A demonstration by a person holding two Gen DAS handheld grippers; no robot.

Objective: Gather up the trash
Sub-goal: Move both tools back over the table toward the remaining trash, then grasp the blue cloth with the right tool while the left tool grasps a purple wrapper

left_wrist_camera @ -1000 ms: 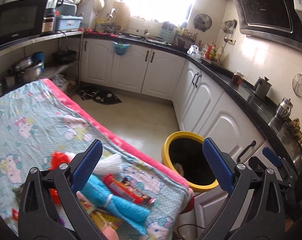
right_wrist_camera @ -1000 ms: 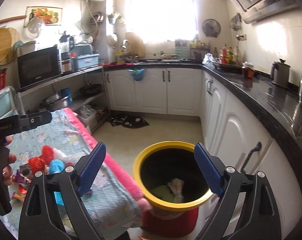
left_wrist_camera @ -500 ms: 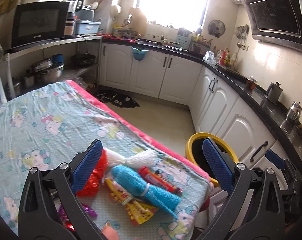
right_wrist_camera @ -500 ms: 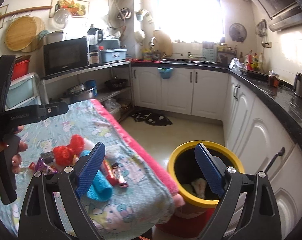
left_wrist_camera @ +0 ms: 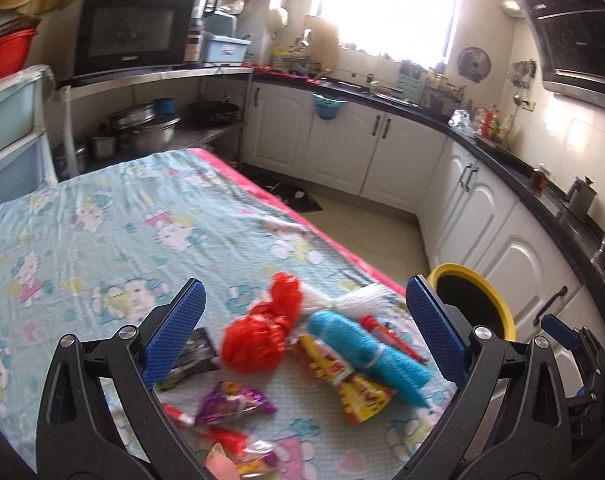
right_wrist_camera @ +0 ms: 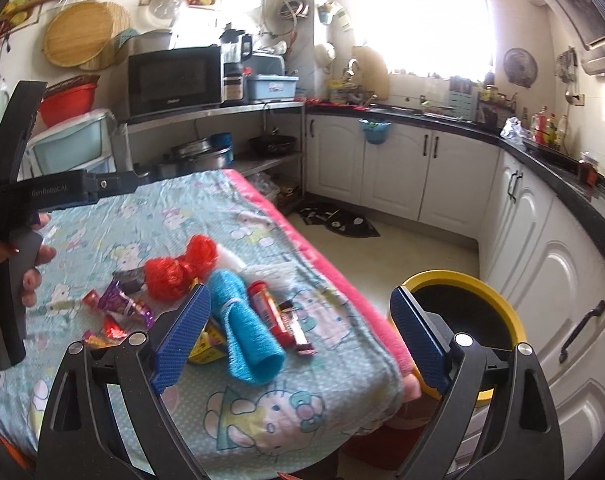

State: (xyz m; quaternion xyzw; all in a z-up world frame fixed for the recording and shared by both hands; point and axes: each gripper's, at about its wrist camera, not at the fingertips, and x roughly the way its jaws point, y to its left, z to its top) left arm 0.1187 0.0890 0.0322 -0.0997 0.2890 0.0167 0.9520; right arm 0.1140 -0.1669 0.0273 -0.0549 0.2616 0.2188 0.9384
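While both tools hang wide open and empty above the near end of the desk (left_wrist_camera: 102, 216), the job looks to be at the choosing stage: nothing is gripped yet. The left tool (left_wrist_camera: 302, 332) frames the litter heap, the right tool (right_wrist_camera: 300, 334) hovers toward the desk's right edge. The trash lies in a loose cluster on the cartoon-print cloth: a crinkly red mesh bundle (left_wrist_camera: 262, 336), a soft blue foam-net sleeve (left_wrist_camera: 366, 354), a glossy yellow wrapper (left_wrist_camera: 354, 396), a shiny purple foil packet (left_wrist_camera: 230, 402). The yellow-rimmed bin (right_wrist_camera: 468, 316) stands on the floor just right of the desk. Next, I'd guess, a tool must drop over one light, crushable piece and pinch gently.
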